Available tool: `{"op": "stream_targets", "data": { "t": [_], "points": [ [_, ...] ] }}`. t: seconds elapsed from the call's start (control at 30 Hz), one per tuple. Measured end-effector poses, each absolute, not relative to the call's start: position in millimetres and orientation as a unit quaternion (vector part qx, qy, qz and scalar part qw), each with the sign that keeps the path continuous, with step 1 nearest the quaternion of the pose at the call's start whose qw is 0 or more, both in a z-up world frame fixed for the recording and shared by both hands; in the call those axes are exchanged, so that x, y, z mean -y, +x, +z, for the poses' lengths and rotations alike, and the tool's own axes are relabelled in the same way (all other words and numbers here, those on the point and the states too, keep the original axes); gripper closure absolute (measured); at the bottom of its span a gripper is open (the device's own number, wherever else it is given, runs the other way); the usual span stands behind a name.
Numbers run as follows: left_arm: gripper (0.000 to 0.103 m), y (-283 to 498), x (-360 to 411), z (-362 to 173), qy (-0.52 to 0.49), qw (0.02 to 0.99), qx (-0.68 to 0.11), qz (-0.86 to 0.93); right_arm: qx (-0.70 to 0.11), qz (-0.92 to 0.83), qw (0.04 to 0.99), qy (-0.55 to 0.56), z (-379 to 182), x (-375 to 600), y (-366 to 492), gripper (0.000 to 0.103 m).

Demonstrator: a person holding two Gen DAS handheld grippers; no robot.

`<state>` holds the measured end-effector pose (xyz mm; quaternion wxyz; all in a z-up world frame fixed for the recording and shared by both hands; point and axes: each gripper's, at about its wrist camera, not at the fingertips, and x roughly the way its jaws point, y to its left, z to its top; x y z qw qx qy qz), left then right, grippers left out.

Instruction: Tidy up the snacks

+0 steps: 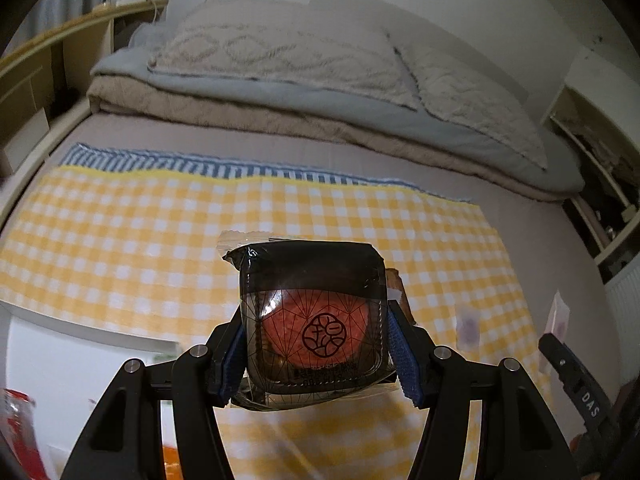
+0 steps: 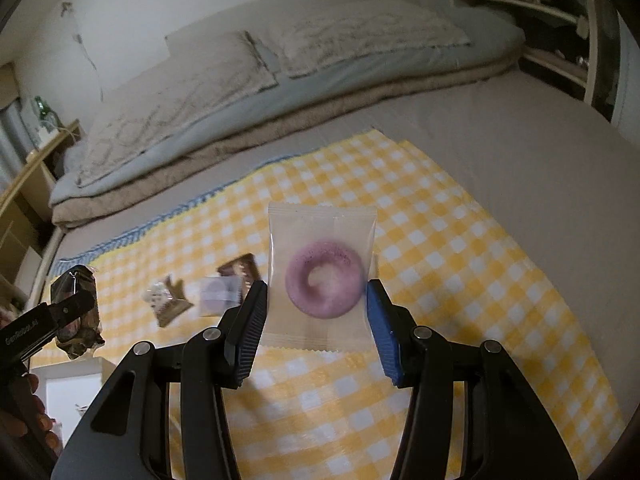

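My left gripper (image 1: 316,344) is shut on a black snack pack (image 1: 314,316) with a red round cracker inside, held above the yellow checked cloth (image 1: 140,240). The same pack shows at the left of the right wrist view (image 2: 76,308). My right gripper (image 2: 316,312) is shut on a clear packet with a purple doughnut (image 2: 322,280), held above the cloth (image 2: 460,280). Three small snacks lie on the cloth left of it: a brown wrapped piece (image 2: 240,270), a pale purple packet (image 2: 218,292) and a brown and white packet (image 2: 168,300).
The cloth lies on a bed with folded blankets and pillows (image 1: 300,72) at the far end. Wooden shelves (image 1: 36,80) stand to the left and a white shelf unit (image 1: 600,168) to the right. A red package (image 1: 20,432) sits low at the left.
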<state>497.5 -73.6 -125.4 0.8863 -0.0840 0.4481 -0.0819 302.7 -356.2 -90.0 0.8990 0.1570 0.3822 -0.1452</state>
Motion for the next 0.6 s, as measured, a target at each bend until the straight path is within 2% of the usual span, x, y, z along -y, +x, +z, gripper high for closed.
{"op": "stream_targets", "data": {
  "t": [0.6],
  "points": [
    [0.043,394.2,-28.6,-35.7,-0.059,0.907,-0.408,-0.09,-0.358,-0.046,0.925,0.118,-40.9,250.6,293.0,0.052]
  ]
}}
